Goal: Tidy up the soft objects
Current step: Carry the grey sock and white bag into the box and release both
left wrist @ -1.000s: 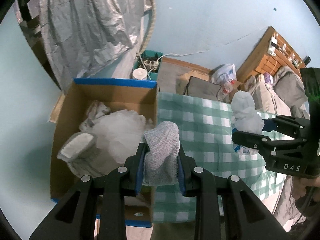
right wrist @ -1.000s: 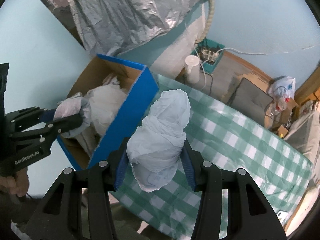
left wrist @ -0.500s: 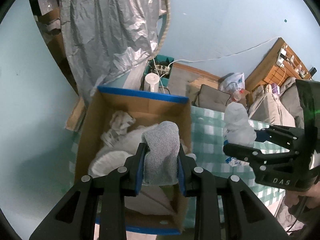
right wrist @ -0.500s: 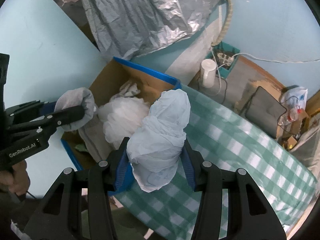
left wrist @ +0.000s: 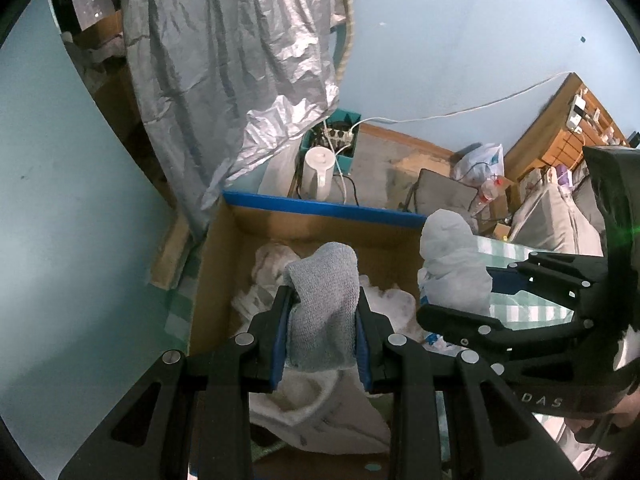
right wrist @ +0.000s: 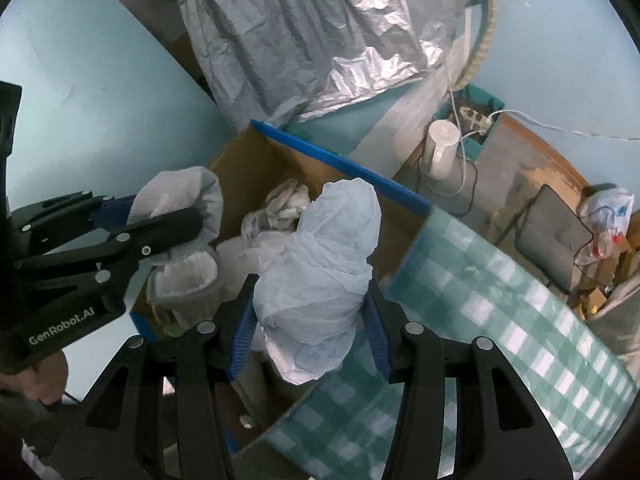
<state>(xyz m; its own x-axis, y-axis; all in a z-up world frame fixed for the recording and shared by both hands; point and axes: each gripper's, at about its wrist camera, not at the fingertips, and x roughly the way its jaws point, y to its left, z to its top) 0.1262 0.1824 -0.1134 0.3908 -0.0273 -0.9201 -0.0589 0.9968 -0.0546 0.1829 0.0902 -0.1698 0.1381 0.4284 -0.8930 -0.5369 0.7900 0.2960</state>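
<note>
My left gripper is shut on a grey knitted sock and holds it above the open cardboard box with blue-taped rims. The sock also shows in the right wrist view. My right gripper is shut on a bunched white plastic bag and holds it over the box's right side; the bag shows in the left wrist view. The box holds white bags and cloths.
A green checked tablecloth covers the table right of the box. A silver cover hangs behind. A white kettle, a teal power-strip box, a dark cushion and bags lie on the floor beyond.
Both grippers have moved left from over the checked cloth to over the box, each keeping its hold. The right gripper has come closer to the left one.
</note>
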